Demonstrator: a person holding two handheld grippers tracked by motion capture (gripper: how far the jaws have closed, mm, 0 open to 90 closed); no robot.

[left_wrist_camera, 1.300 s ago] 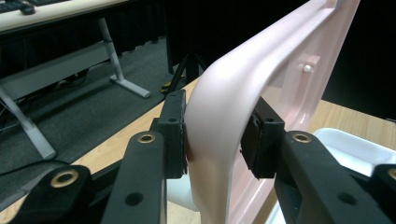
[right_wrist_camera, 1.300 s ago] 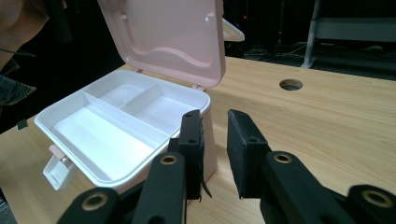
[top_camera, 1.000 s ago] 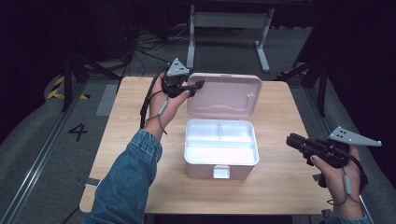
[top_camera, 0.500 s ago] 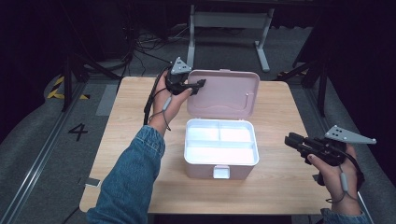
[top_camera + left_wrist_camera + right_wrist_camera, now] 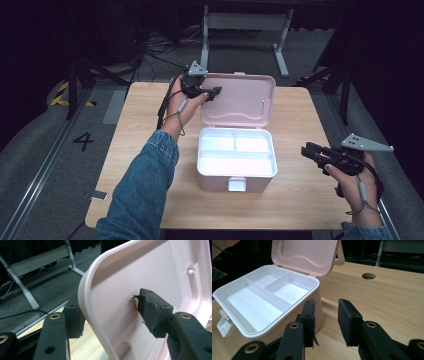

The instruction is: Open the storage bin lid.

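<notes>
A pink plastic storage box (image 5: 237, 165) sits mid-table, its hinged pink lid (image 5: 240, 100) standing open behind a white three-compartment inner tray (image 5: 236, 152), front latch hanging.

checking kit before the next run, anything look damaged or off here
The left claw has a frayed pad: its top edge is torn and curls up beside the lid. The box and table look fine.

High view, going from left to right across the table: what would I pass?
The person's denim sleeve → left gripper with its jaws around the edge of the open pink lid → pink box with its white divided tray → right gripper, held off the box.
</notes>
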